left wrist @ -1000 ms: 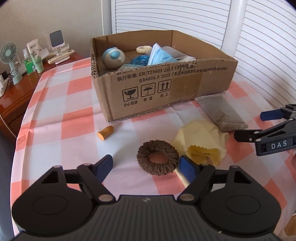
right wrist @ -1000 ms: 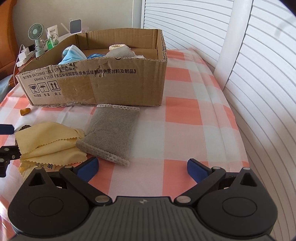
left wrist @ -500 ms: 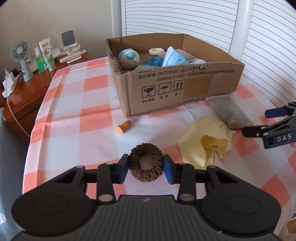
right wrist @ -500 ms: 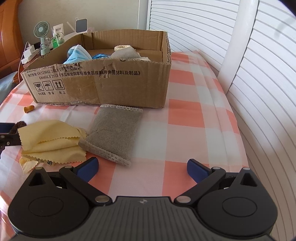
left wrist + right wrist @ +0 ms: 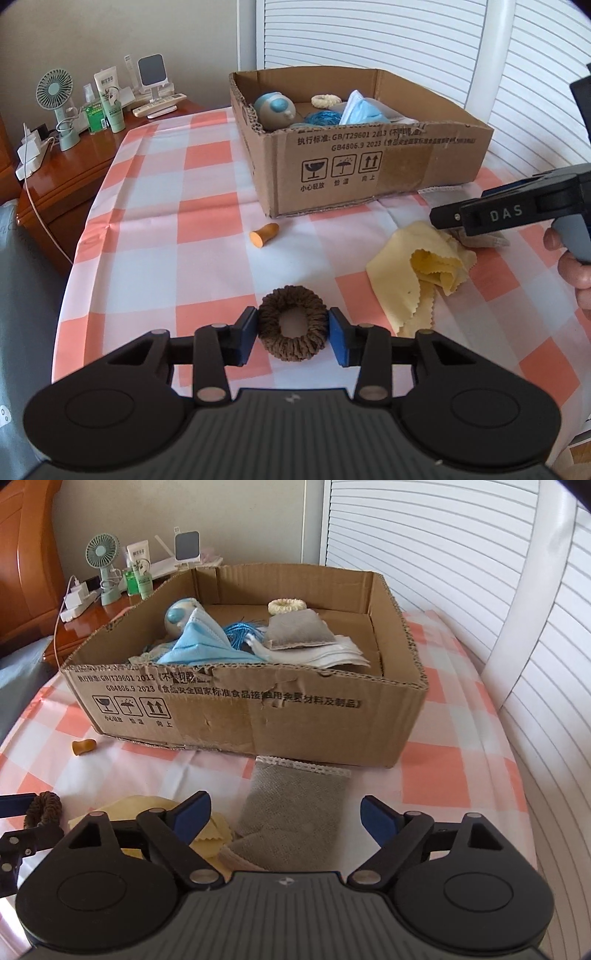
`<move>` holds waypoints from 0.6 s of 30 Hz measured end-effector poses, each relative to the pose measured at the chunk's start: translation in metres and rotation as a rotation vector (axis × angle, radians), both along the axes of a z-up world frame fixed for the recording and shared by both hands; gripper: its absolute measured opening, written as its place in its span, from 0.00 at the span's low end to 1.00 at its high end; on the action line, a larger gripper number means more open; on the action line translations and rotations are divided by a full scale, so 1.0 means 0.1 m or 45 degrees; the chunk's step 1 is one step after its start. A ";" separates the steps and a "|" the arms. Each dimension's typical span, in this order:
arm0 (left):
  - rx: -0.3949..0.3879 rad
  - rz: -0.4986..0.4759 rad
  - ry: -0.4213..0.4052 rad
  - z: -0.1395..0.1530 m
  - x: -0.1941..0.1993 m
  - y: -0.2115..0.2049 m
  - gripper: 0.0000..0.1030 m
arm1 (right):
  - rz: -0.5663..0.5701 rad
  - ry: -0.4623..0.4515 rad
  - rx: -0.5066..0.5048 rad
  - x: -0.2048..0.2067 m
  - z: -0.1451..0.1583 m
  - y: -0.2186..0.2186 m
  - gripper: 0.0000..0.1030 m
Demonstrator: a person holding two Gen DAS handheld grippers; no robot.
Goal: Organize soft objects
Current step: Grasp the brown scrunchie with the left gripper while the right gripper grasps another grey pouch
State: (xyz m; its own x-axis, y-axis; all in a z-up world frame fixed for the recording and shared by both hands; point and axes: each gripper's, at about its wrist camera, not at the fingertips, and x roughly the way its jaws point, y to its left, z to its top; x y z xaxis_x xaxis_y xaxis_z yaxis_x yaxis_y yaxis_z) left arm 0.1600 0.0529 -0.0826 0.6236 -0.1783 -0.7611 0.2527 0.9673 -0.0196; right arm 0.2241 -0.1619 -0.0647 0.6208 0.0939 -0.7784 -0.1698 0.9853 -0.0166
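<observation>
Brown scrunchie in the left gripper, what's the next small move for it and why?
Probably carry it up and forward over the cardboard box and release it there. The left gripper has its blue pads closed on both sides of the brown scrunchie, so the grasp looks made. The box sits straight ahead, already holding soft items such as the cream scrunchie and blue mask.

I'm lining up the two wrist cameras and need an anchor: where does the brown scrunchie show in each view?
Left wrist: brown scrunchie sits bottom centre, between the left gripper fingers.
Right wrist: it peeks in at the far left edge, low, beside the yellow cloth.
Shared landmark: the cardboard box, with its printed handling symbols.
</observation>
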 end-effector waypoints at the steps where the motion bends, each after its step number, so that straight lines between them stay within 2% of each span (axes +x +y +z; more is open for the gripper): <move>1: -0.001 -0.003 0.000 0.00 0.00 0.00 0.40 | -0.002 0.004 -0.010 0.02 -0.02 0.03 0.83; 5: -0.004 -0.010 -0.005 -0.01 0.01 0.00 0.42 | -0.022 0.045 -0.036 0.07 -0.12 0.08 0.80; 15: -0.003 -0.009 -0.013 -0.01 0.03 -0.01 0.44 | -0.071 0.053 -0.028 0.04 -0.09 -0.05 0.57; 18: 0.002 -0.013 -0.016 -0.01 0.05 -0.01 0.44 | -0.065 0.055 -0.026 0.03 -0.08 -0.03 0.52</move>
State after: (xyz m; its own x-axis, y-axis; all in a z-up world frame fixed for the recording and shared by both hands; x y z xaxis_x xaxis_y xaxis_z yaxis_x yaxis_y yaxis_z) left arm 0.1647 0.0515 -0.0837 0.6313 -0.1836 -0.7535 0.2626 0.9648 -0.0151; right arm 0.2275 -0.1651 -0.0729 0.5904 0.0471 -0.8057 -0.1206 0.9922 -0.0303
